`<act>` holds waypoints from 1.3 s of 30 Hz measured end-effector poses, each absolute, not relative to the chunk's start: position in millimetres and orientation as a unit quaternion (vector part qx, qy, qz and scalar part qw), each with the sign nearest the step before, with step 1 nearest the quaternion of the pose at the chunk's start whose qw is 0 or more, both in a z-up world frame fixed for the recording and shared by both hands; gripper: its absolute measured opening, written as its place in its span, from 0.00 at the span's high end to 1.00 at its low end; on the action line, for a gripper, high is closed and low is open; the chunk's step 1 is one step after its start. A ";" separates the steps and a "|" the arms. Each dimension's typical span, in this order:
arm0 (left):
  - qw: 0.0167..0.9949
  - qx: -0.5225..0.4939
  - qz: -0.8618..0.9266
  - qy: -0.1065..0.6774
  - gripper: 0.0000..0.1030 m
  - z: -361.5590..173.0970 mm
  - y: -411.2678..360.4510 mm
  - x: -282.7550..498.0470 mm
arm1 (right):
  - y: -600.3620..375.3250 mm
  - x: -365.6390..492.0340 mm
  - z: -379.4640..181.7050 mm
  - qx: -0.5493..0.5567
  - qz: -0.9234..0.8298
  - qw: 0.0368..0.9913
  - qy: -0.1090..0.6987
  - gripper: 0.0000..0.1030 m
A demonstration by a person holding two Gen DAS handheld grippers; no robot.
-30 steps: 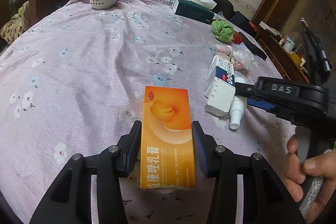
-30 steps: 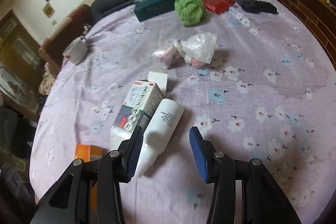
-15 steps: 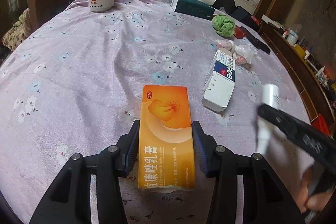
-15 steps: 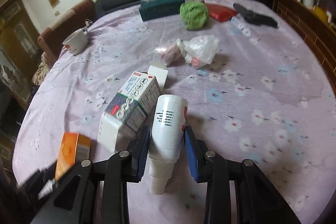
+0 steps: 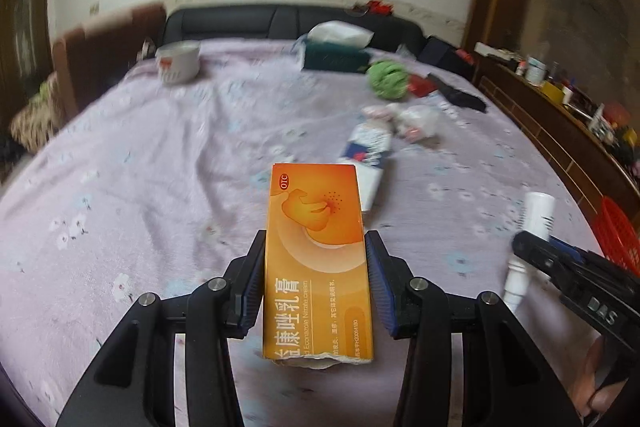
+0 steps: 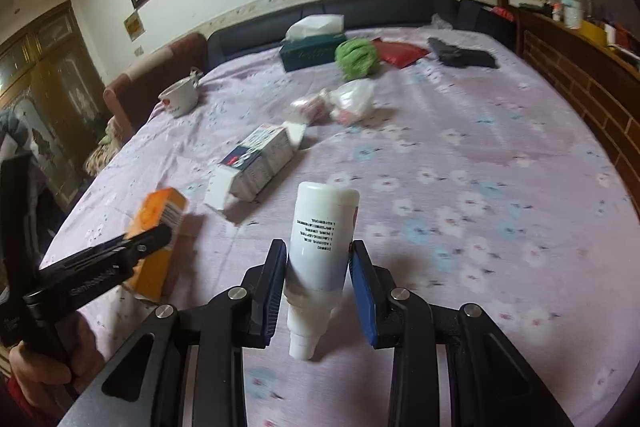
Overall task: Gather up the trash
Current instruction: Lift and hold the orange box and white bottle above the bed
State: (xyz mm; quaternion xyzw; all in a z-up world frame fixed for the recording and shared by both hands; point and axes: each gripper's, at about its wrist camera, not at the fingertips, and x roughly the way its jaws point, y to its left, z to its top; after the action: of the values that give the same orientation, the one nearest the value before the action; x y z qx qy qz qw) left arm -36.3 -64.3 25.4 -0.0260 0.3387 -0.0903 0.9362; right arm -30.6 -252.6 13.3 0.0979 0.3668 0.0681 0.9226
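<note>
The left gripper (image 5: 316, 279) is clamped on an orange box (image 5: 318, 259), both blue pads flat on its long sides, the box lifted clear of the cloth (image 5: 160, 167) and its torn end toward the camera. At 3 o'clock from it in the left wrist view, the right gripper (image 5: 536, 247) comes in from the edge holding a white bottle (image 5: 532, 227)

In the right wrist view that right gripper (image 6: 318, 275) is closed on the bottle (image 6: 320, 235), pads on its body, flat base pointing away and nozzle toward the camera, clear of the cloth (image 6: 480, 147). At 9 o'clock the left gripper (image 6: 148, 239) carries the orange box (image 6: 160, 227), a hand (image 6: 44, 367) on its handle

At 11 o'clock from the bottle a white-and-blue carton (image 6: 256, 163) lies on its side on the cloth, flap open. Past it, near 12, sit crumpled wrappers (image 6: 340, 103). Further back are a green ball (image 6: 356, 57), a tissue box (image 6: 312, 51), a red packet (image 6: 400, 53) and a black item (image 6: 464, 55). A cup (image 6: 180, 99) stands at 10 o'clock. In the left wrist view a red basket (image 5: 620, 235) shows at 3 o'clock, off the cloth's edge
</note>
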 end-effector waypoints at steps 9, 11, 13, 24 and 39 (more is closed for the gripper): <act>0.944 -0.014 -0.077 0.322 0.56 28.0 -79.6 -48.9 | -281.8 -45.4 9.6 0.121 0.057 0.929 0.345 0.67; 0.943 -0.021 -0.070 0.324 0.56 27.4 -76.8 -46.8 | -281.6 -45.0 9.3 0.123 0.063 0.928 0.347 0.67; 0.943 -0.026 -0.068 0.325 0.56 26.7 -75.3 -46.4 | -281.5 -43.3 8.3 0.127 0.069 0.926 0.348 0.67; 0.943 -0.025 -0.060 0.327 0.56 25.1 -75.1 -45.8 | -279.9 -41.0 5.2 0.129 0.067 0.923 0.355 0.67; 0.942 -0.018 -0.056 0.330 0.56 24.9 -76.4 -46.6 | -281.1 -42.3 4.5 0.130 0.062 0.923 0.356 0.67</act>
State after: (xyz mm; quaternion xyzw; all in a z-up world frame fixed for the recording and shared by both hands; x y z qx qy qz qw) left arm -46.6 -76.4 24.9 -0.0181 0.3296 -0.0555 0.9423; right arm -42.3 -281.1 4.5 0.1300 0.3559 0.0616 0.9234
